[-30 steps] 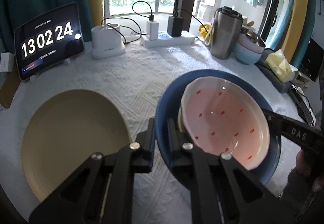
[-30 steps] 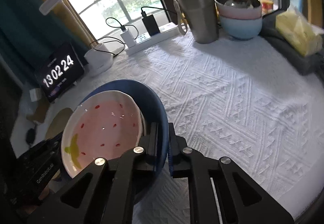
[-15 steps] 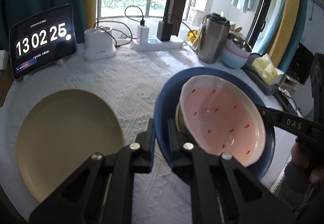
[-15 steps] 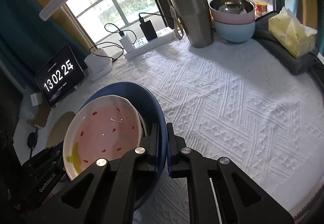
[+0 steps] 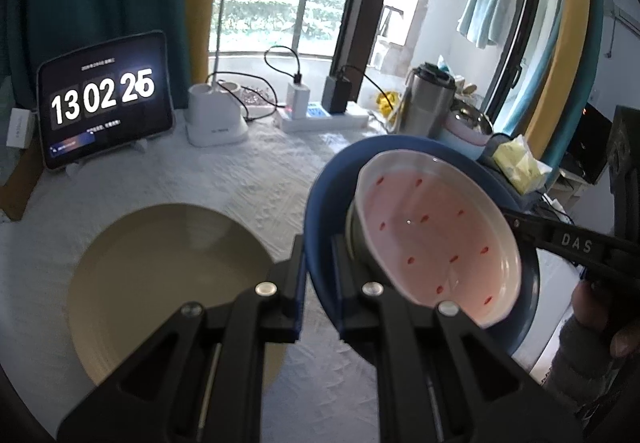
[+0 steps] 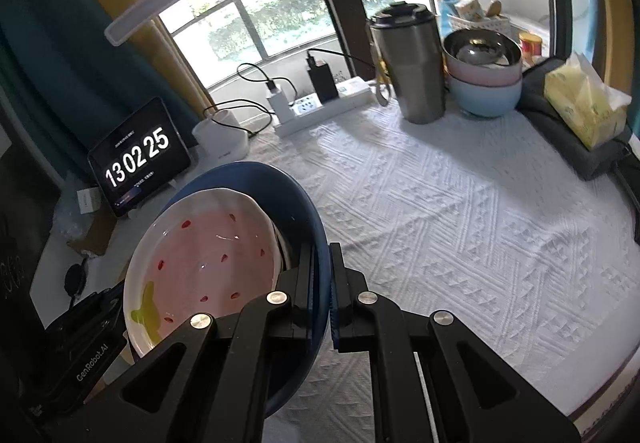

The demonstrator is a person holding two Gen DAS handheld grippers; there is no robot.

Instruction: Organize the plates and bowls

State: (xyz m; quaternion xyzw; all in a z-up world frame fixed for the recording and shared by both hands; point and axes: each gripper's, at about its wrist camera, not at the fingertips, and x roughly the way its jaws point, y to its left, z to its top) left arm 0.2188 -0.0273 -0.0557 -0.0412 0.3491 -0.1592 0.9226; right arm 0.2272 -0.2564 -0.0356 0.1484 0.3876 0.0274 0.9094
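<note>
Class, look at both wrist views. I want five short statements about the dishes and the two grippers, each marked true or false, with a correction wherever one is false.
1. Both the left gripper and the right gripper clamp the blue plate's rim. True.
2. The pink bowl sits inside the blue plate. True.
3. The beige plate is held in the air. False: it lies on the white tablecloth.
4. The pink bowl is plain. False: it has red flecks.
5. The steel tumbler lies tipped over. False: it stands upright.
</note>
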